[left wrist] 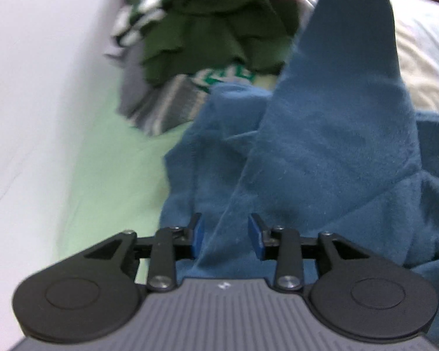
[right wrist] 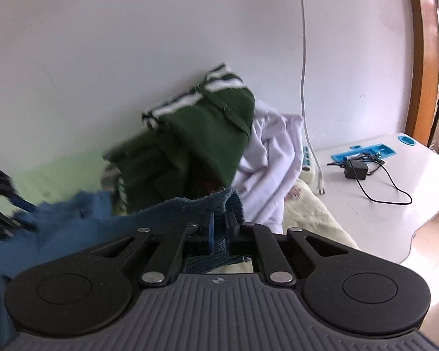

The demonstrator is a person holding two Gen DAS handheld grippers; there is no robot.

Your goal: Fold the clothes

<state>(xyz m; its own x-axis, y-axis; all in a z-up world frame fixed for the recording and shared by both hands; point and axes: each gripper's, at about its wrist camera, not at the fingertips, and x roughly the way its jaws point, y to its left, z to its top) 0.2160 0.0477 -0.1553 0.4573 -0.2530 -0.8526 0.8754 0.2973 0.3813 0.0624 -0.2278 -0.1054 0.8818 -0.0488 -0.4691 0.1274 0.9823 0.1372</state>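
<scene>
I am clamping my right gripper [right wrist: 219,228] on the ribbed hem of the blue sweater [right wrist: 73,228], jaws pinched together on the knit. My left gripper [left wrist: 226,237] is hovering with its jaws apart, a fold of the blue cloth running between the blue pads [left wrist: 198,235]; I cannot tell whether they touch it. The sweater is lying rumpled on the pale green bed sheet [left wrist: 108,161], one part rising in a peak. Beyond it a dark green garment with white stripes [right wrist: 207,134] is sitting heaped against the white wall [right wrist: 131,44], beside white cloth [right wrist: 272,152]. Farther right, a black charger [right wrist: 356,172] is resting on the white desk [right wrist: 365,219].
</scene>
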